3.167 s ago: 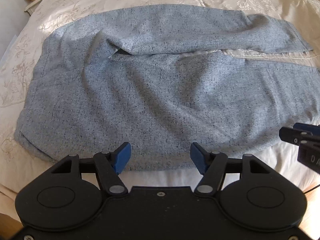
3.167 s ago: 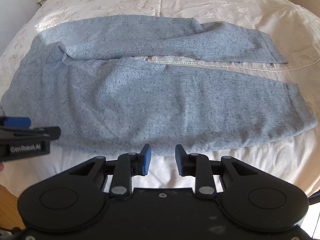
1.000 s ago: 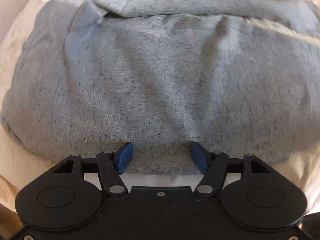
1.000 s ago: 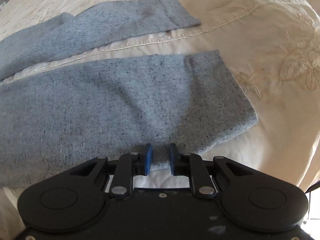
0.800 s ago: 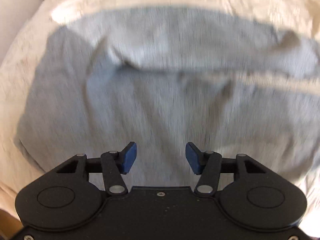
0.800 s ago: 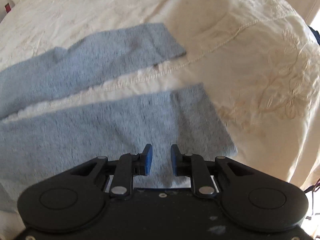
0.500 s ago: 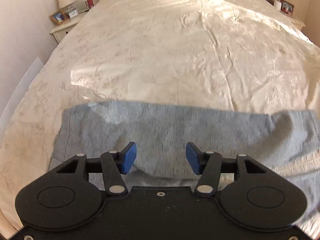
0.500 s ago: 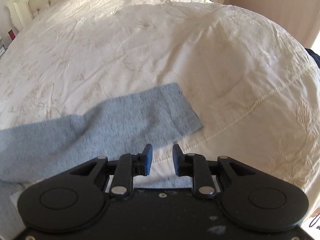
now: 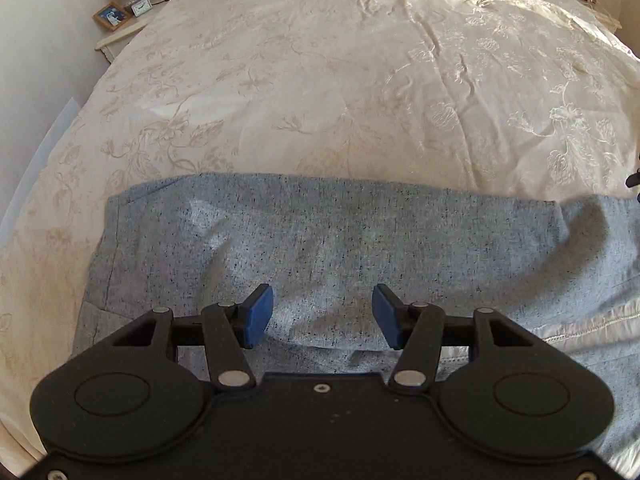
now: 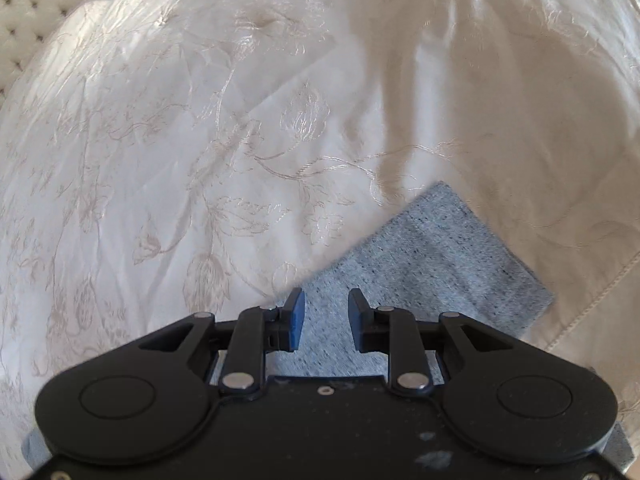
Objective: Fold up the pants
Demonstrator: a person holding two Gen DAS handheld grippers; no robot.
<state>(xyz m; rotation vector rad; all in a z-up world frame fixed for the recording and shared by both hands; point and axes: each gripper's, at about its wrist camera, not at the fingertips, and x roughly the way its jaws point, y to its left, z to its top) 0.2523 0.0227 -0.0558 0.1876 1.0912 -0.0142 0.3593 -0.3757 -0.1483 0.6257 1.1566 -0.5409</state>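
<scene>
Both grippers, left gripper [image 9: 322, 316] and right gripper [image 10: 325, 318], hang spread and empty; grey pants [image 9: 360, 248] lie beneath them, lower frame.

I see my left gripper [image 9: 322, 317] hanging open over the grey pants [image 9: 320, 248], which lie flat across the near edge of the cream bedspread [image 9: 340, 80]; nothing sits between the pads.

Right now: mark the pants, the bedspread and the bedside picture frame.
pants [image 9: 360, 240], left wrist view, upper leg fabric.
bedspread [image 9: 340, 80], left wrist view, bare embroidered middle.
picture frame [image 9: 111, 16], left wrist view, its glass front.
</scene>
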